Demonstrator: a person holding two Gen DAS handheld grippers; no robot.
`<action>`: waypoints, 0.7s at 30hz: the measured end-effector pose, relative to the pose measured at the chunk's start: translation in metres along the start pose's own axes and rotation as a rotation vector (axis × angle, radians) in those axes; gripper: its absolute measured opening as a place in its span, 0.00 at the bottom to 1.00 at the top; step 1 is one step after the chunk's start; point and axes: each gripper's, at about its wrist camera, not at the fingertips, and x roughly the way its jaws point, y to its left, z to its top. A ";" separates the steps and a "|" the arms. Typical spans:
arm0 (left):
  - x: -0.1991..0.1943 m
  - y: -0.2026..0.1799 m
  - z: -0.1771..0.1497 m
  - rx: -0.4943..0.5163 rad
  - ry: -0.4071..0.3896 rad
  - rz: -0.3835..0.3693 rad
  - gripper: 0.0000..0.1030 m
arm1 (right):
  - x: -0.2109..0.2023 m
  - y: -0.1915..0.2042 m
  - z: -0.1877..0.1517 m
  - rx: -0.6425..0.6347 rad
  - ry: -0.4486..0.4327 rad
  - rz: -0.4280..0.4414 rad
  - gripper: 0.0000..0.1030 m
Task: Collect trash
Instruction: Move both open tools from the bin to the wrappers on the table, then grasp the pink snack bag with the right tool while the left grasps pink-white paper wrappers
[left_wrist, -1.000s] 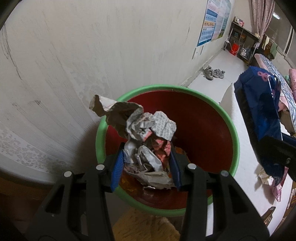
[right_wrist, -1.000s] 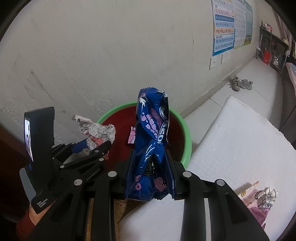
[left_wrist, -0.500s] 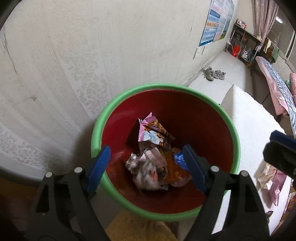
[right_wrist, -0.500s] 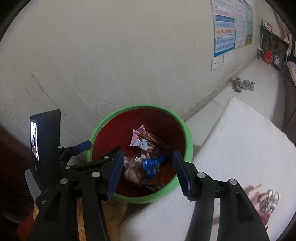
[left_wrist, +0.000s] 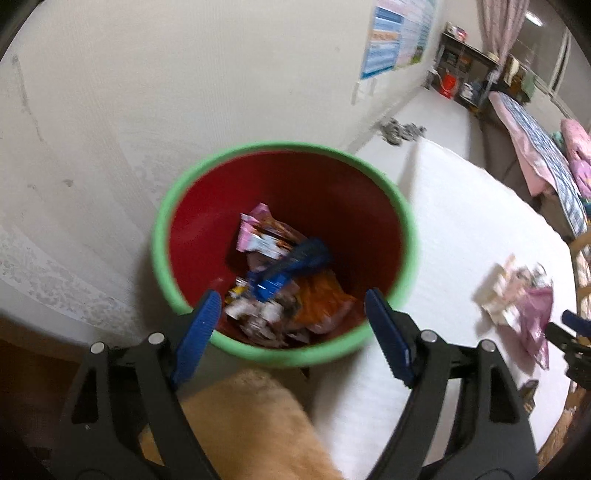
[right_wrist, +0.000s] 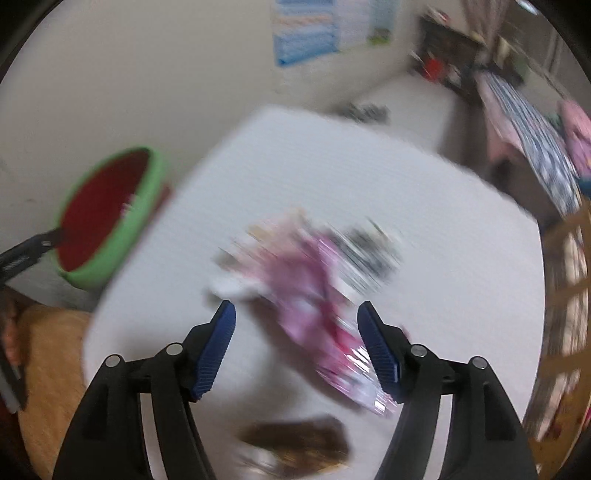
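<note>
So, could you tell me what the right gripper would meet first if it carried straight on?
Most likely the pink wrapper lying on the white table, seen between the open right gripper fingers, though blur leaves depth unclear.

White mat (left_wrist: 461, 229): carries pink wrappers (right_wrist: 306, 280) at centre and a brown wrapper (right_wrist: 299, 443) at its near edge. Floor: carries the red bin with green rim (left_wrist: 284, 147), just beside the mat's left edge.
</note>
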 end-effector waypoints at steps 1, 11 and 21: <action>0.001 -0.011 -0.002 0.015 0.008 -0.010 0.75 | 0.005 -0.008 -0.005 0.018 0.015 -0.002 0.65; 0.000 -0.128 -0.016 0.340 0.029 -0.076 0.75 | 0.020 -0.031 -0.027 0.037 0.058 0.077 0.19; 0.029 -0.227 -0.010 0.620 0.033 -0.116 0.80 | -0.034 -0.077 -0.083 0.260 0.021 0.128 0.21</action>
